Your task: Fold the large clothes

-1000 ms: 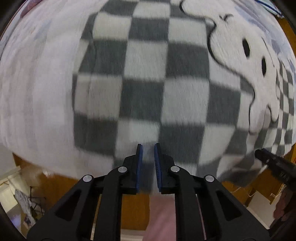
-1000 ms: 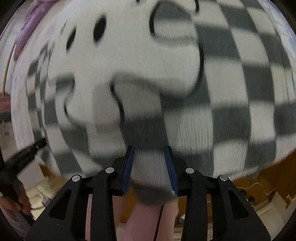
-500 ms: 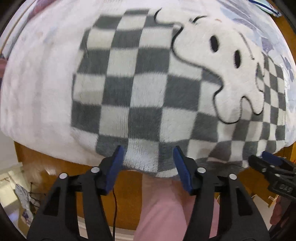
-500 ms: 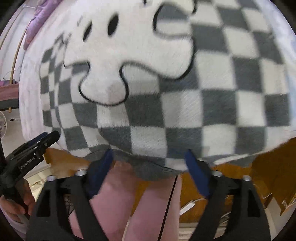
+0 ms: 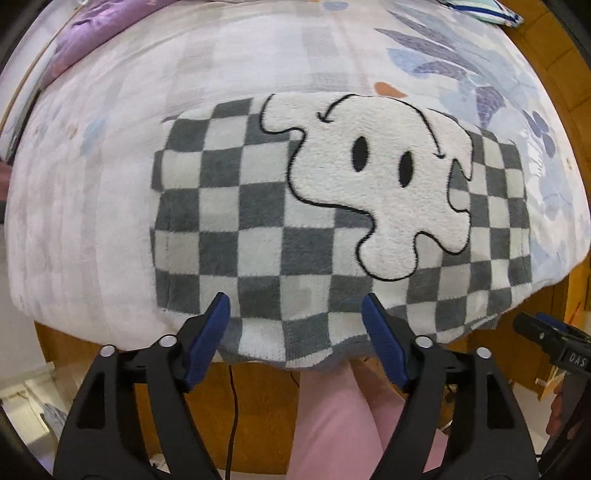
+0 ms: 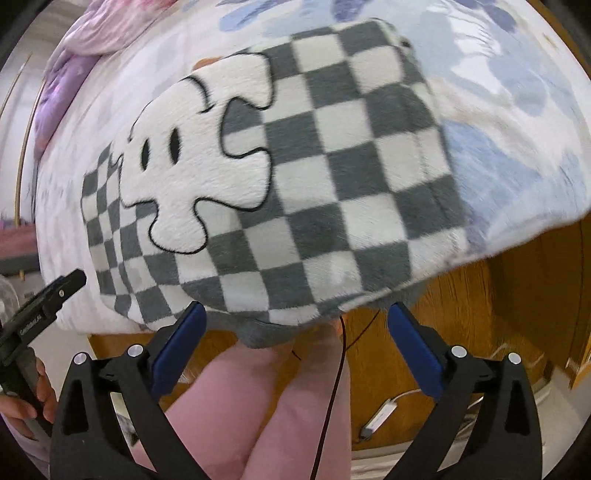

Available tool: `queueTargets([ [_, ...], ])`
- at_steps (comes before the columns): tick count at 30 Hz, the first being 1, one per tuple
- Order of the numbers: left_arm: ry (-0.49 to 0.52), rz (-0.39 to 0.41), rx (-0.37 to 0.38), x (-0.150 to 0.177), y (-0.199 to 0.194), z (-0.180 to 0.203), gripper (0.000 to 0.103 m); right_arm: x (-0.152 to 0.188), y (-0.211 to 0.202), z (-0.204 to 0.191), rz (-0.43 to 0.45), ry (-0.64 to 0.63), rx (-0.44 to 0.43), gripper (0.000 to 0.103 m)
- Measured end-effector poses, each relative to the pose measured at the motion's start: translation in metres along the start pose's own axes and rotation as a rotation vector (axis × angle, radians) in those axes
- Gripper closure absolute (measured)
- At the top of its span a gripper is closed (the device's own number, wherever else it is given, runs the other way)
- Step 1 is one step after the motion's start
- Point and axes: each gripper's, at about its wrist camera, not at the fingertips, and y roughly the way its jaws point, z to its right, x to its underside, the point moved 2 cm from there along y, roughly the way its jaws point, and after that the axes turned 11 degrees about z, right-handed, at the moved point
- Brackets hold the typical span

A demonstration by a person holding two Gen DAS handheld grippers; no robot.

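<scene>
A grey and white checkered fleece garment (image 5: 258, 229) with a white ghost patch (image 5: 384, 192) lies folded flat on the bed, its near hem hanging over the bed's edge. It also shows in the right wrist view (image 6: 332, 192). My left gripper (image 5: 295, 332) is open and empty, just in front of the hem. My right gripper (image 6: 295, 332) is open and empty, below the hem's right part. Each gripper shows at the edge of the other's view, the right one (image 5: 550, 343) and the left one (image 6: 44, 299).
The bed has a pale floral sheet (image 5: 92, 184) and a wooden frame (image 6: 517, 302) below its edge. A purple blanket (image 5: 92, 33) lies at the far left. The person's pink trousers (image 5: 340, 424) and a thin cable (image 6: 332, 398) are below the grippers.
Both grippers have opened, let go of the garment's hem and drawn back from the bed. The garment now lies flat and farther away.
</scene>
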Motion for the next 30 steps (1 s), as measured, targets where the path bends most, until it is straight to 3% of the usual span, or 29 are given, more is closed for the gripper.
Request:
queueTargets([
  [7,0.065,-0.058,0.035,-0.027,0.011,0.007,0.018,-0.012,-0.033,0.029,0.078,0.162,0.053,0.008],
  [10,0.108,-0.048,0.041,-0.041,0.01,0.009,0.014,-0.019,-0.045,0.038,0.126,0.223,0.07,0.008],
  [16,0.179,-0.04,0.074,-0.064,0.008,0.022,0.014,-0.035,-0.059,0.056,0.155,0.241,0.106,0.008],
  [20,0.154,-0.04,0.116,-0.073,0.004,0.029,0.014,-0.055,-0.065,0.065,0.185,0.217,0.08,0.008],
  [24,0.151,-0.083,0.099,-0.079,0.012,0.037,0.014,-0.083,-0.075,0.076,0.261,0.182,0.023,0.008],
  [27,0.086,-0.106,0.132,-0.085,0.017,0.041,0.014,-0.11,-0.076,0.085,0.288,0.14,-0.022,0.008],
  [30,0.027,-0.096,0.115,-0.092,0.018,0.045,0.014,-0.139,-0.065,0.098,0.265,0.088,-0.06,0.008],
])
